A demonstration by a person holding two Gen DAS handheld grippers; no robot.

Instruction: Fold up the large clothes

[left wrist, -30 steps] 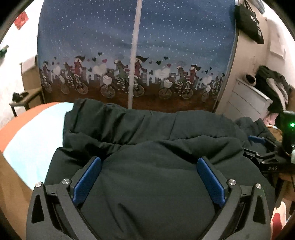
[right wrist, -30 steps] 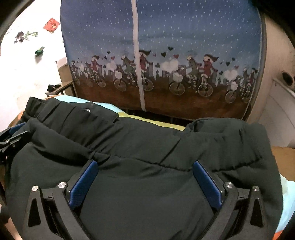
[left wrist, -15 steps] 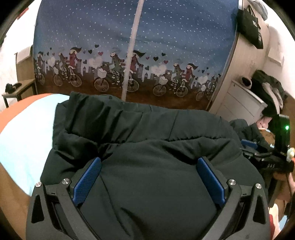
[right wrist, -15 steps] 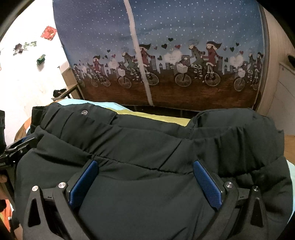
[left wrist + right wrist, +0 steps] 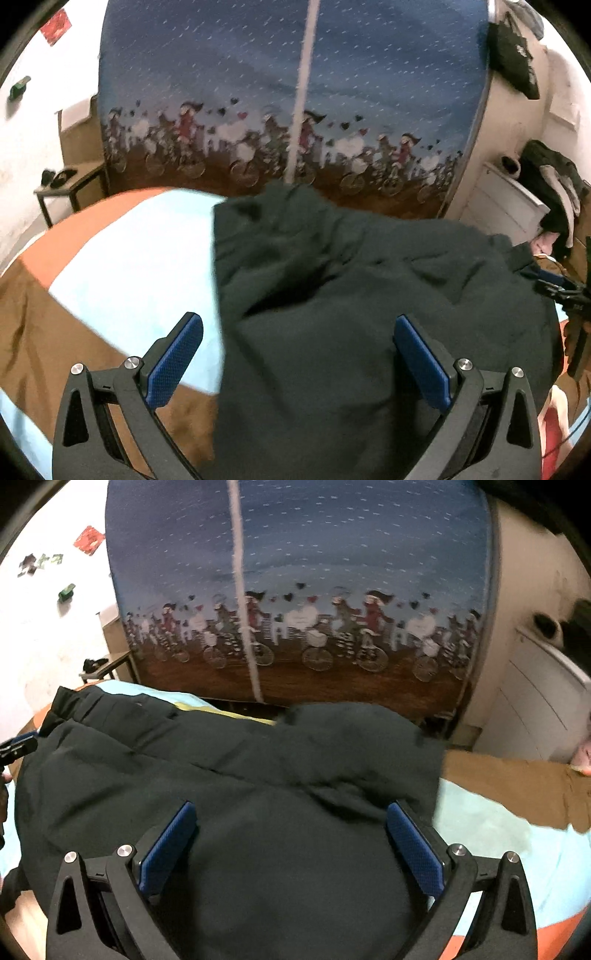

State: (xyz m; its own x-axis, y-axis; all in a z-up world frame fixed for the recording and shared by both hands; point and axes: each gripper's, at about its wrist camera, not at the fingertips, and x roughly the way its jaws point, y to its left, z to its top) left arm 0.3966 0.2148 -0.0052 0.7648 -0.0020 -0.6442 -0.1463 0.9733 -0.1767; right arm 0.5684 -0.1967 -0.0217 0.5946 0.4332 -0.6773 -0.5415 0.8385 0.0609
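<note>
Left gripper has its jaws spread wide, nothing pinched, hanging over the left edge of the dark jacket: the right blue pad sits above the fabric, the left pad above the bed cover. Right gripper is the same story, jaws wide apart, both pads over the jacket's padded bulk, the right pad near its right edge. The jacket lies bunched and partly folded on the bed, reaching ahead of both sets of jaws, with light-blue, brown and orange cover showing on either side. Beyond it stands a blue fabric wardrobe printed with cyclists. Far right of the left jaws, a white drawer unit with clothes heaped on it.
</note>
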